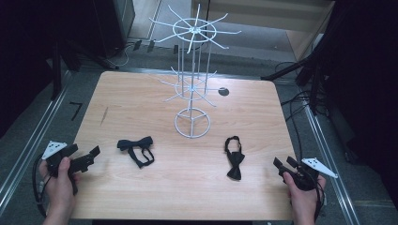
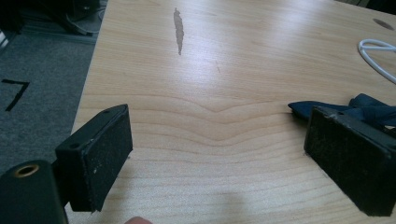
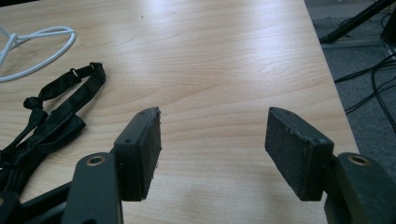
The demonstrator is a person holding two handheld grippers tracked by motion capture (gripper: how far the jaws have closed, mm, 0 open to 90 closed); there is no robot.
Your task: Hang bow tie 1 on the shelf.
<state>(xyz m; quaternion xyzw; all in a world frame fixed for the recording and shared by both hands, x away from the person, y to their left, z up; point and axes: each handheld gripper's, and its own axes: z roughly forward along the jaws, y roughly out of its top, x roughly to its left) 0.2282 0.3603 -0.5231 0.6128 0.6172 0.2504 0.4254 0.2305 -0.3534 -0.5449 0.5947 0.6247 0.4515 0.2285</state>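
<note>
At the table's near corners, the left gripper [image 1: 87,158] and right gripper [image 1: 287,167] rest with jaws spread, holding nothing. Between them lie two bow ties, one left [image 1: 136,148], one right [image 1: 233,159], before a white wire rack [image 1: 192,123]. They look light, soft and floppy; pinching the firmer knot seems best.

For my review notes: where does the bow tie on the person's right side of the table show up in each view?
High view: the right bow tie lies right of centre, near the right tongs.
Left gripper view: not this tie; the dark blue cloth there is the left bow tie.
Right gripper view: at the left edge, beside the jaws.
Shared landmark: the white wire rack's base ring.
</note>
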